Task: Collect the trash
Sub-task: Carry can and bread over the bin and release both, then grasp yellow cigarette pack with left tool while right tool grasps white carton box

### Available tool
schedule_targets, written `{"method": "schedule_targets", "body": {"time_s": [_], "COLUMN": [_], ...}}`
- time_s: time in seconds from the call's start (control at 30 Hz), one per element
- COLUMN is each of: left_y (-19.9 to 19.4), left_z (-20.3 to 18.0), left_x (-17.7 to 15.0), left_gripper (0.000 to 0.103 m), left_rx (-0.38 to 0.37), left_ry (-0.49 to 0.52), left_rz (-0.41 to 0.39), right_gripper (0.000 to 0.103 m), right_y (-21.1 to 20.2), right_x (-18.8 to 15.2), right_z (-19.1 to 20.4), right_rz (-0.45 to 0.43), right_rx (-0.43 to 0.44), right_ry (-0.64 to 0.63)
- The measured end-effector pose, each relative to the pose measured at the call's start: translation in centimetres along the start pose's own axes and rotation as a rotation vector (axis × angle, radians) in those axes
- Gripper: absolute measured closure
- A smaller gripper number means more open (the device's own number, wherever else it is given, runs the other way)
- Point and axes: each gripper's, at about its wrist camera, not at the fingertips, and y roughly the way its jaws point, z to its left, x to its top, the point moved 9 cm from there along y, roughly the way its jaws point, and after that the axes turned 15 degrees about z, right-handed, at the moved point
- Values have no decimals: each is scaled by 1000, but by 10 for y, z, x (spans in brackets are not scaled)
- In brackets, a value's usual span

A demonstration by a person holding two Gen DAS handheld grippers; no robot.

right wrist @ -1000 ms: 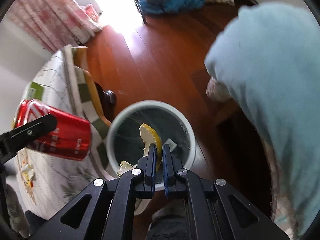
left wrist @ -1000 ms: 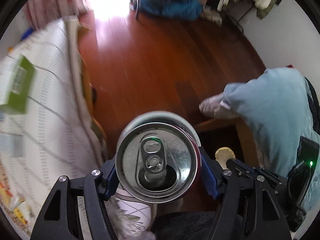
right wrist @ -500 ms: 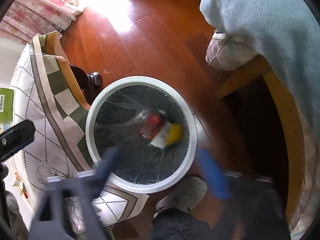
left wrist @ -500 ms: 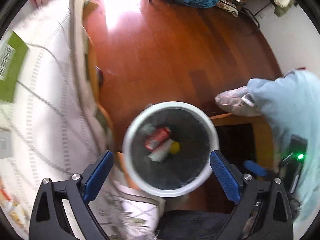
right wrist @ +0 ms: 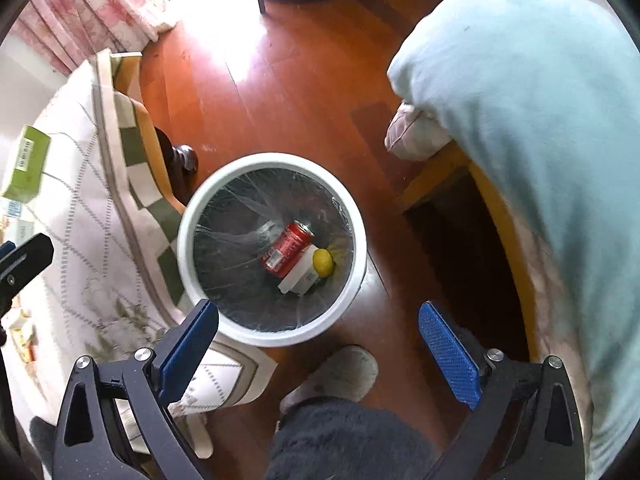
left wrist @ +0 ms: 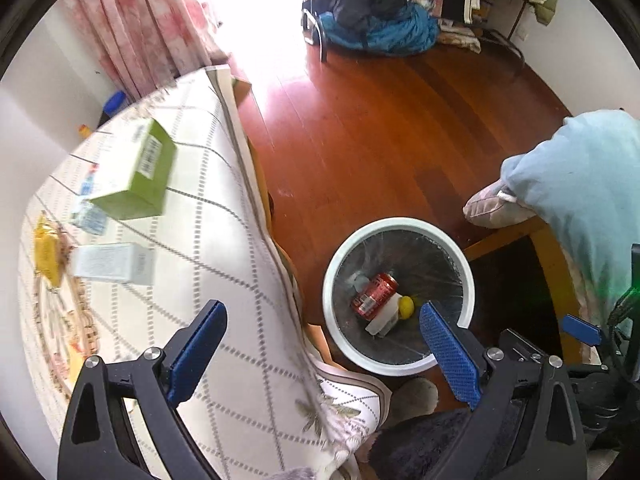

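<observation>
Both tongs, left (left wrist: 322,336) and right (right wrist: 318,332), gape empty; our can (right wrist: 286,249) lies in the bin (right wrist: 224,320). Remaining boxes (left wrist: 134,176) lie at ten o'clock, nearer our left.

Right gripper above the bin

The right gripper (right wrist: 318,344) hung with jaws spread wide above the white bin (right wrist: 188,216) on the wooden floor (right wrist: 280,92); inside lay a red can (right wrist: 286,248), a yellow peel (right wrist: 323,262) and a white box (right wrist: 301,276), touching.

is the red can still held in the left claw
No, the red can lies inside the white bin, and the left claw is open.
</observation>
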Motion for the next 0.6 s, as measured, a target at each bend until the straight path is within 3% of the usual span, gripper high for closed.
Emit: {"method": "schedule_targets", "body": {"time_s": [0.4, 0.6], "left_y": [-83, -117], "left_z": [21, 63], "left_x": [-32, -42], "left_gripper": [4, 4], "left_rx": [-33, -64], "left_ry": [-21, -109], "left_rz": [-139, -195], "right_gripper": [2, 2], "right_y": [-108, -146], "right_x": [-50, -62], "right_z": [20, 47], "right_rz": [-160, -213], "right_rx": [18, 80], "right_ry": [-5, -33]}}
